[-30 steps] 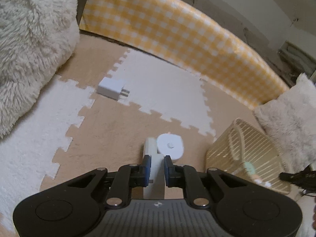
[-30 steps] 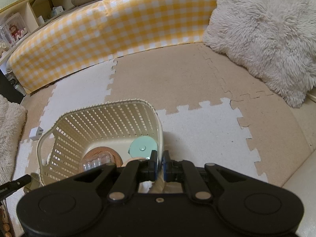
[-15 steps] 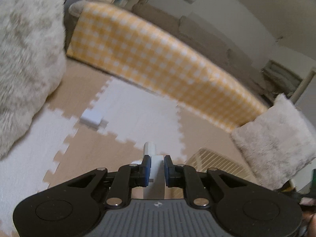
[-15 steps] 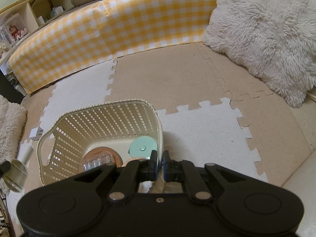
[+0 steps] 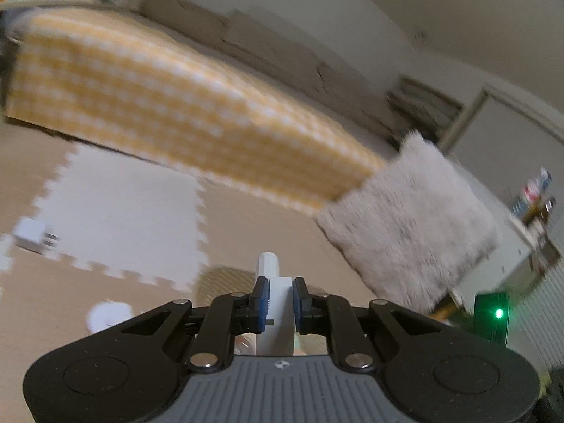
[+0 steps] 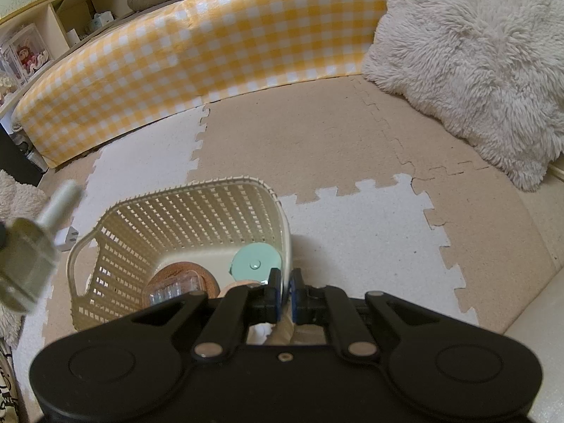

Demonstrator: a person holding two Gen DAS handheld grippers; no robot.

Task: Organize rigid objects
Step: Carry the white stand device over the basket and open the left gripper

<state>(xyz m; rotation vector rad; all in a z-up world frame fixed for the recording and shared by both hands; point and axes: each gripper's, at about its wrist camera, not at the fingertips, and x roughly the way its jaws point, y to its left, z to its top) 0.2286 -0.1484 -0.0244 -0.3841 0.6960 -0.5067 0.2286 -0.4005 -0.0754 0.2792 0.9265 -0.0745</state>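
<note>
1. I see the yellow checked bumper [image 6: 197,60] curving along the far edge of the foam puzzle mat [image 6: 317,148], with a shaggy cushion [image 6: 469,67] at its right end.
2. My right wrist view looks down into the cream slatted basket [image 6: 169,218], which stands on the mat. Inside it lie a mint round disc [image 6: 255,262], a brown ring-shaped thing [image 6: 183,273] and a clear ribbed item that I cannot identify.
3. My right gripper [image 6: 285,290] has its jaws pressed together on the near rim of the basket; the blue pads leave barely a gap.
4. My left gripper [image 5: 278,299] is clamped on a white bottle-like piece [image 5: 273,282], whose narrow neck sticks out past the fingertips. In the right wrist view the same piece hangs in the air, blurred, just left of the basket.
5. A round white object [image 5: 105,317] lies on the tan mat tile, near the basket's left side.
6. A white plug adapter [image 5: 33,236] sits on the mat further left, apart from the basket.
</note>
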